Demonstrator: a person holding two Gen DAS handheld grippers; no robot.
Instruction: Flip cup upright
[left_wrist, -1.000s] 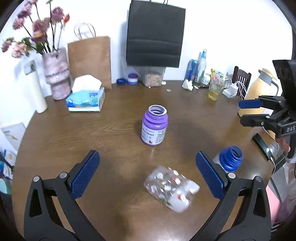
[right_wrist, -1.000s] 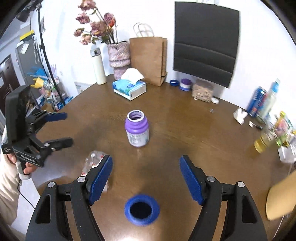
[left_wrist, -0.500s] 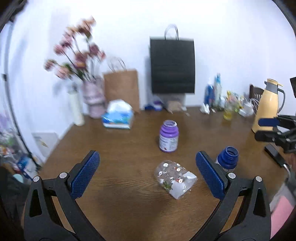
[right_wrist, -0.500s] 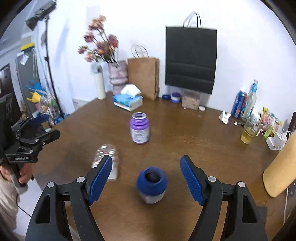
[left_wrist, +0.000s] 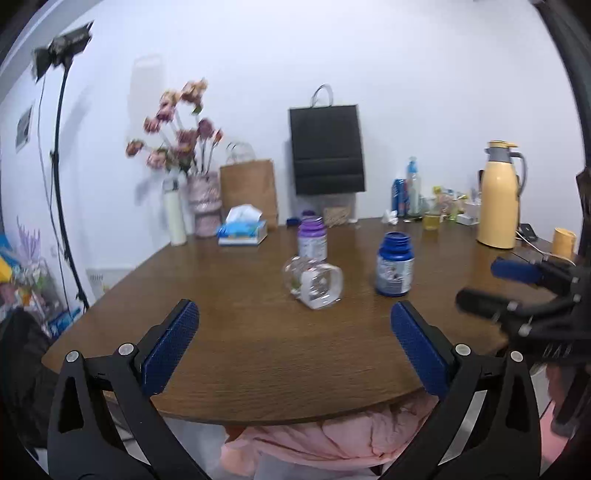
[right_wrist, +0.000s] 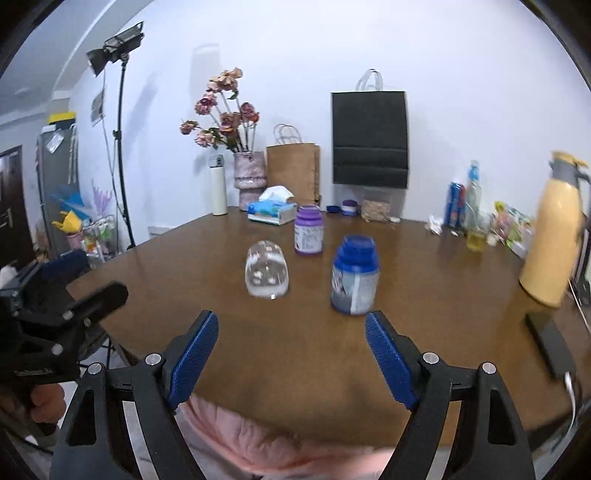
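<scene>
A clear patterned glass cup (left_wrist: 313, 281) (right_wrist: 266, 273) lies on its side on the round brown table (left_wrist: 258, 343), its base toward me. My left gripper (left_wrist: 295, 345) hangs open at the table's near edge, well short of the cup, with nothing between its blue pads. My right gripper (right_wrist: 291, 354) is also open and empty, pulled back over the near edge. Each gripper shows in the other's view: the right gripper (left_wrist: 517, 284) at the far right, the left gripper (right_wrist: 70, 280) at the far left.
A blue jar (left_wrist: 393, 265) (right_wrist: 354, 275) stands right of the cup, a purple jar (left_wrist: 312, 239) (right_wrist: 308, 229) behind it. Farther back are a tissue box (left_wrist: 242, 230), vase of flowers (left_wrist: 203, 201), paper bags (left_wrist: 327, 144) and a yellow thermos (left_wrist: 498, 194). A black phone (right_wrist: 550, 341) lies at right.
Both grippers have drawn back and dropped lower, from above the table to its near edge. Cup and jars stay in place and now look farther away.
</scene>
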